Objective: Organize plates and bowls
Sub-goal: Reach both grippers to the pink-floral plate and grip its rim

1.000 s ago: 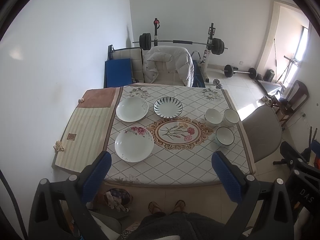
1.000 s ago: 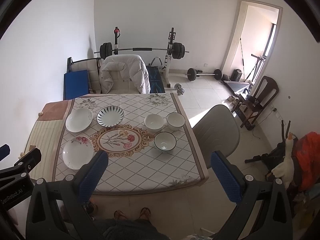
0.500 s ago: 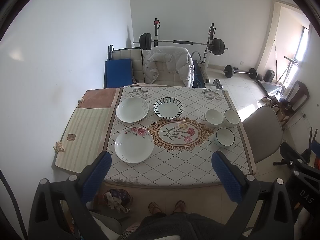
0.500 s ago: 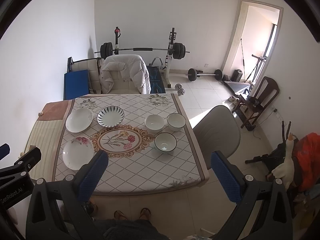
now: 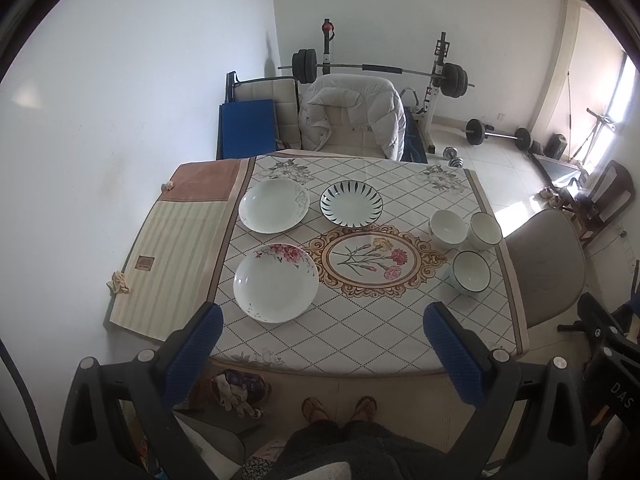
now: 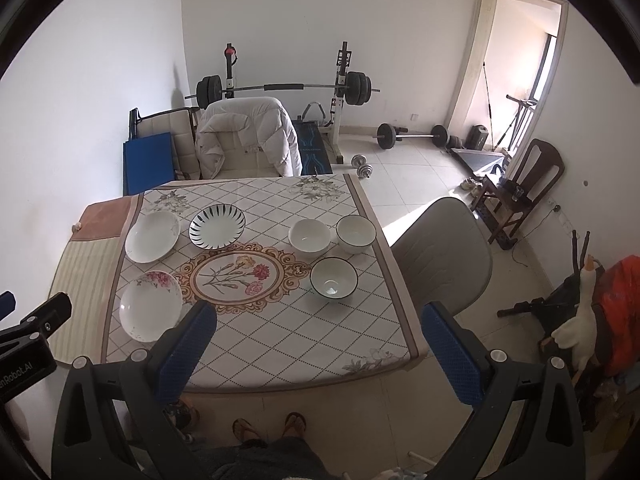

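Observation:
Three plates lie on the left of the table (image 5: 360, 332): a pink-flowered plate (image 5: 276, 282) nearest, a plain white plate (image 5: 274, 205) behind it, and a blue-striped plate (image 5: 351, 203) to its right. Three bowls stand at the right: two white bowls (image 5: 447, 229) (image 5: 485, 231) and a dark-rimmed bowl (image 5: 470, 272) in front. The same plates (image 6: 150, 310) (image 6: 152, 236) (image 6: 217, 226) and bowls (image 6: 310, 238) (image 6: 355, 234) (image 6: 333, 278) show in the right wrist view. My left gripper (image 5: 320, 340) and right gripper (image 6: 316, 340) are open, empty, high above the table's near edge.
A grey chair (image 6: 442, 256) stands at the table's right side. A chair with a white jacket (image 5: 352, 116) stands behind it. A striped mat (image 5: 172, 248) hangs off the left. A barbell rack (image 6: 284, 88) stands by the far wall. My feet (image 5: 340, 408) are below.
Both grippers have shifted very slightly; the table sits a touch differently in view. Nothing was taken hold of or moved.

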A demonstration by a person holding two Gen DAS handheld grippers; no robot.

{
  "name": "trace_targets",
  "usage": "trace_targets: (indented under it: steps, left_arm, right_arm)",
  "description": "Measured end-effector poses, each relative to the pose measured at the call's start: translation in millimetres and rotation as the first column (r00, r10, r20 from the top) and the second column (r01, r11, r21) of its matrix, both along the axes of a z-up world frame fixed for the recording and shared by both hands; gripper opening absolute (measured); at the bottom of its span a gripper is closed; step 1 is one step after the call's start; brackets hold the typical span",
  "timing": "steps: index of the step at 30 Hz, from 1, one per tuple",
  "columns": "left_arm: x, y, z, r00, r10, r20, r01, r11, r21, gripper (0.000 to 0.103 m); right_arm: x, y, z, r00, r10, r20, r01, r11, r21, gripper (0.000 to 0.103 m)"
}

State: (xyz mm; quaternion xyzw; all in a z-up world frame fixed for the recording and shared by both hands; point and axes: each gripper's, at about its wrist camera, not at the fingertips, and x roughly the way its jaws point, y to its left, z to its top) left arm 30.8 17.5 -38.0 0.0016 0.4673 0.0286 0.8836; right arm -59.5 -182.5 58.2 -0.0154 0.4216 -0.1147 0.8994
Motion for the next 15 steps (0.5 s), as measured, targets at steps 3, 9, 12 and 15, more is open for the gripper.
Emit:
trace_targets:
  steps: [3, 9, 12, 15]
  left_arm:
    - [21, 15, -29, 0.997, 0.070, -0.035, -0.069, 0.997, 0.036, 0.103]
    - [60, 58, -88, 0.981, 0.172, -0.094, -0.162, 0.981, 0.112, 0.103]
    - [84, 83, -119, 0.968, 0.195, -0.158, -0.179, 0.978, 0.109, 0.103]
    - [106, 112, -147, 0.951, 0.213, -0.224, -0.200, 0.977, 0.080, 0.102]
  right_arm:
    - [29, 7, -37, 0.994, 0.093, -0.061, -0.093, 0.996, -0.005, 0.103]
    - [95, 38, -129, 0.947, 0.260, -0.189, -0.242, 0.964, 0.109, 0.103]
    - [130, 69, -175, 0.908, 0.329, -0.259, -0.294, 0.941, 0.166, 0.103]
    - [165, 97, -217, 0.871, 0.377, -0.313, -0.302, 0.916, 0.264, 0.103]
